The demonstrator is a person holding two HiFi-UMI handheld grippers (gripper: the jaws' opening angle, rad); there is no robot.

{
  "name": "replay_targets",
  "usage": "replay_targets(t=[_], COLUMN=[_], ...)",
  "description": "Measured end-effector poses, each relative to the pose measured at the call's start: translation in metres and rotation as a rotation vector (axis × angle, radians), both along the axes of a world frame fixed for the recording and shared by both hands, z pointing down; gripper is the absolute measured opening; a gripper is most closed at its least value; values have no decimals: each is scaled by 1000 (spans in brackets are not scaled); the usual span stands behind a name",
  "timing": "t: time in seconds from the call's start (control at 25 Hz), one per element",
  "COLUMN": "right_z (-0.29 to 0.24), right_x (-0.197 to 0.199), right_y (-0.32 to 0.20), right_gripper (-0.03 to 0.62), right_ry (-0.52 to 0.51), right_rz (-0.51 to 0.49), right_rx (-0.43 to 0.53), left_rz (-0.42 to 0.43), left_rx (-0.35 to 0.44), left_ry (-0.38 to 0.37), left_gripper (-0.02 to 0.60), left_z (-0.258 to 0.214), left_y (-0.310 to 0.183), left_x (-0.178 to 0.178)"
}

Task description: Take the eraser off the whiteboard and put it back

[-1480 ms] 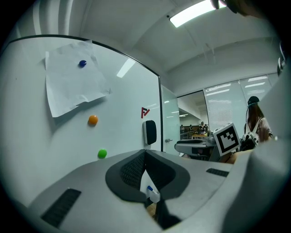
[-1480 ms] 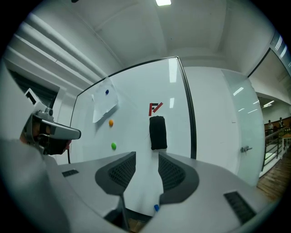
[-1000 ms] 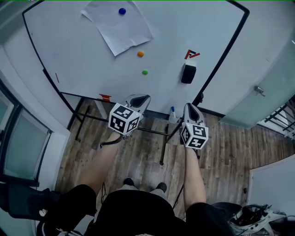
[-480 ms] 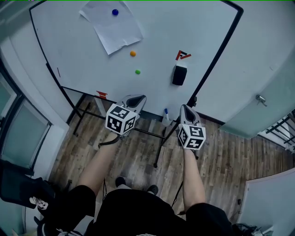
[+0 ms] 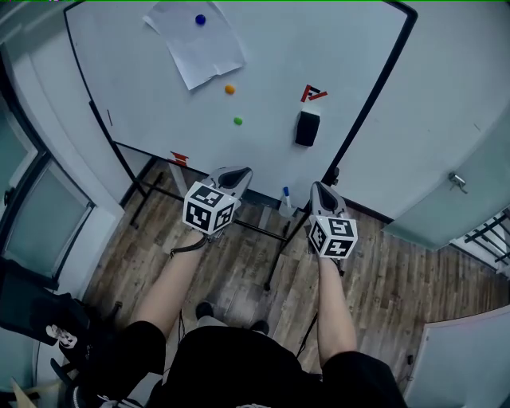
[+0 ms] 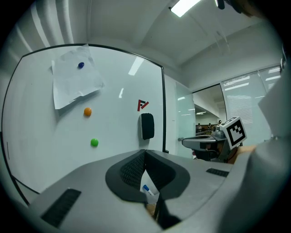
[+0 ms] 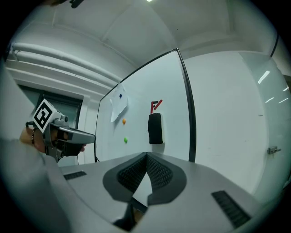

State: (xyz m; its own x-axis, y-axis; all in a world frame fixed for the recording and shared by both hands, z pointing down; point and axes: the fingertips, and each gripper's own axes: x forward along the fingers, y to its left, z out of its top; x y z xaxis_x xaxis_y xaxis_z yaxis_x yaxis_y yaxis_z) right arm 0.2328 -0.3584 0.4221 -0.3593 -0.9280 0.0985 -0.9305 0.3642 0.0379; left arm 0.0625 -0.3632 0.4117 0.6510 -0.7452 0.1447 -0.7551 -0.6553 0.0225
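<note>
A black eraser (image 5: 307, 128) sticks upright on the whiteboard (image 5: 159, 96), just left of its black right frame and under a red mark (image 5: 313, 95). It also shows as the eraser (image 6: 147, 126) in the left gripper view and the eraser (image 7: 155, 129) in the right gripper view. Both grippers are held level, short of the board and apart from the eraser. My left gripper (image 5: 237, 173) is shut with nothing between its tips. My right gripper (image 5: 322, 188) is shut and empty too, below the eraser.
On the board hang a sheet of paper (image 5: 196, 44) under a blue magnet (image 5: 199, 19), an orange magnet (image 5: 229, 89) and a green magnet (image 5: 237, 121). A blue-capped marker (image 5: 286, 194) lies on the board's ledge. A glass door (image 5: 458, 187) stands at the right.
The view has shifted, so the board and eraser sit a little further left and up in the picture. Both grippers keep nearly the same spots in the picture, still shut.
</note>
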Motion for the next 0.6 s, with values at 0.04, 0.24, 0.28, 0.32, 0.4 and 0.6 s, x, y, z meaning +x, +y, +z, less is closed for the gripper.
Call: replay_targets(t=[0.04,0.24,0.28,0.32,0.4,0.6], right_z=[1,1,1,1,0,0], right_x=[0,0,0,0,1,3], right_y=[0,3,3,4,5,6], right_gripper=[24,25,25,23,24,24], right_ry=[1,-3,-4,-4,-2,1], right_rz=[-5,-30,-34,-37,-39,-40], right_rx=[-3,-4,-3,-3,-3,-5], left_rz=[-3,-10,-10,-11,-11,-12], left_rx=[-1,-1,-1,-1,0,-1], left_ry=[0,-4,-5,-6,-8,-8], left_gripper=[21,21,21,21,21,21], left_z=[1,2,2,2,2,2], left_y=[1,5,5,6,7,9], left_x=[1,5,5,6,7,8])
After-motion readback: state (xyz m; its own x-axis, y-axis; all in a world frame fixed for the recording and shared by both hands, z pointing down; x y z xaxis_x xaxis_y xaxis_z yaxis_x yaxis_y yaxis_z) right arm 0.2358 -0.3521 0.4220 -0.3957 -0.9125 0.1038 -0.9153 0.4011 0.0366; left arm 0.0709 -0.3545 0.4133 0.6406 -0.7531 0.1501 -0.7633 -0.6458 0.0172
